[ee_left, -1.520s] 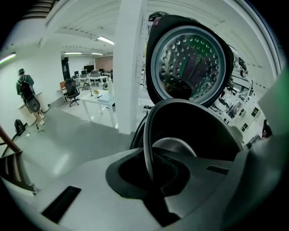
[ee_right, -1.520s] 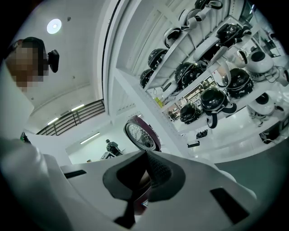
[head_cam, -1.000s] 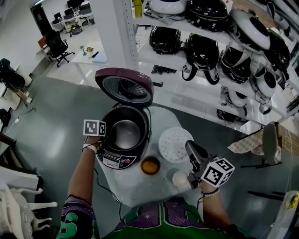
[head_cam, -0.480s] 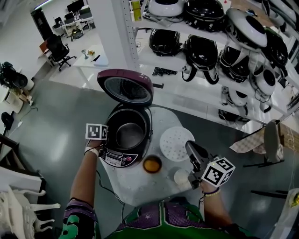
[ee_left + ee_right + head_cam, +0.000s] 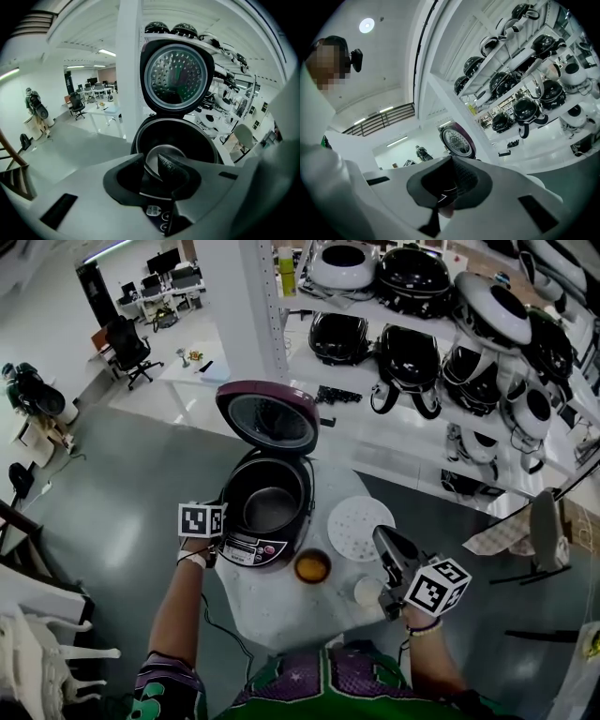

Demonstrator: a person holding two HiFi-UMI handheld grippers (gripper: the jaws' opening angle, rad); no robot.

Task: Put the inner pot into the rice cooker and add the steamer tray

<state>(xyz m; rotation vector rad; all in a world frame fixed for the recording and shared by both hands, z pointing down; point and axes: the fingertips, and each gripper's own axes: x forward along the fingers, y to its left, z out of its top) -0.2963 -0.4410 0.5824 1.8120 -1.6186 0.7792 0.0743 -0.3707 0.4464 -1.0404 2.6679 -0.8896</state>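
Behind our small round table (image 5: 281, 620) ran white shelving (image 5: 375, 432) stacked with dark and white cookers, and grey floor lay open to the left. What had just changed was on our left side. A second before, the left gripper (image 5: 151, 161) had sat at the left rim of the rice cooker (image 5: 246, 549) with its jaws nearly together. Now it had drawn back towards us beside the control panel, and its jaws stood parted with nothing between them, only the cooker's mouth visible beyond. The inner pot (image 5: 272, 510) sat down inside the cooker, level as far as we could tell, under the raised lid (image 5: 272, 418). We judged that the first half of the job was done and the pot let go. The right gripper (image 5: 451, 160) had barely shifted and remained pressed shut on nothing. The steamer tray (image 5: 359, 528) had not moved. It lay flat on the table just right of the cooker, with the right gripper hovering just above its near edge. An orange bowl (image 5: 312, 566) stood in front of the cooker and a small white cup (image 5: 367, 592) sat near the right gripper, both on our side of the tray, so we thought a low reach might knock them. The lid stood well back and left the path into the pot free. We expected the flat tray to be awkward to pinch by its rim.
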